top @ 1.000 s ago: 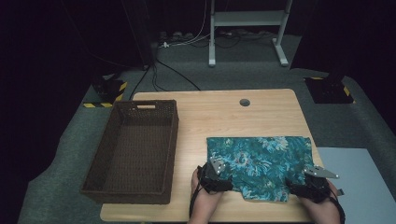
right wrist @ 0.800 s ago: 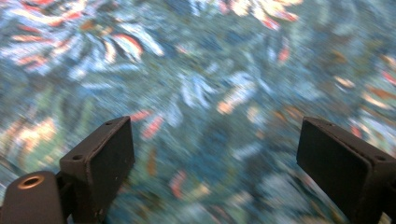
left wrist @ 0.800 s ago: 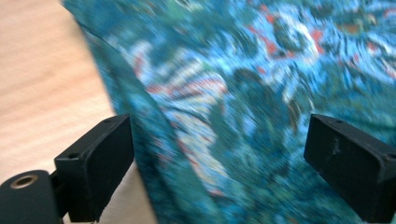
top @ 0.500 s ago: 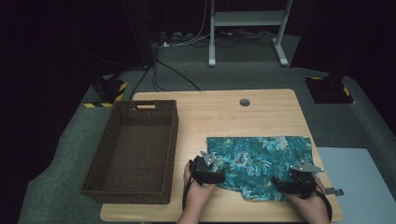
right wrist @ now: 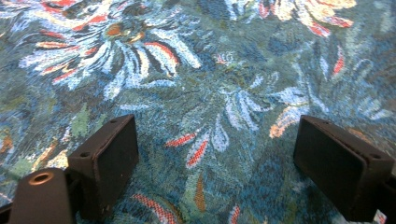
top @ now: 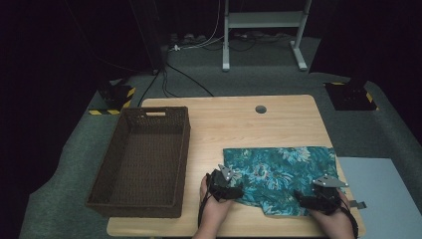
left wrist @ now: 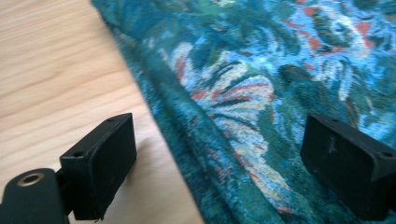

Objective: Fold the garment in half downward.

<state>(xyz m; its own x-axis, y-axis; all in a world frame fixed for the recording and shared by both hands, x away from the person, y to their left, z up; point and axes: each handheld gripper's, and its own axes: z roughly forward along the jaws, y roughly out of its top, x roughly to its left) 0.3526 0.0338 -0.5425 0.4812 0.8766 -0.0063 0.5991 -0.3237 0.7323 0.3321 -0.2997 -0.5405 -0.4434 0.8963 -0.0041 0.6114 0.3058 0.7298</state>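
A: What has changed against the earlier frames?

B: Both grippers sit further in over the cloth. A second ago they were at its near corners; now the left gripper (top: pixel 238 188) is over the near-left edge and the right gripper (top: pixel 304 198) has slid left from the right corner, onto the near edge.

A: Jaw state?

B: Both spread wide, holding nothing. In the left gripper view, one jaw stands over bare table (left wrist: pixel 56 70), the other over fabric, the cloth's edge running between them. In the right gripper view both jaws stand over fabric.

A: The cloth itself?

B: Teal floral cloth (top: pixel 286 169), with red, white and pale-blue flowers, woven texture. It lies on the near-right part of the wooden table, mostly flat. Its near edge is uneven, dipping toward the person between the grippers. A soft fold runs along the left edge in the left gripper view.

A: Anything else?

B: Brown woven basket (top: pixel 144 164) at the left, well apart from the cloth.
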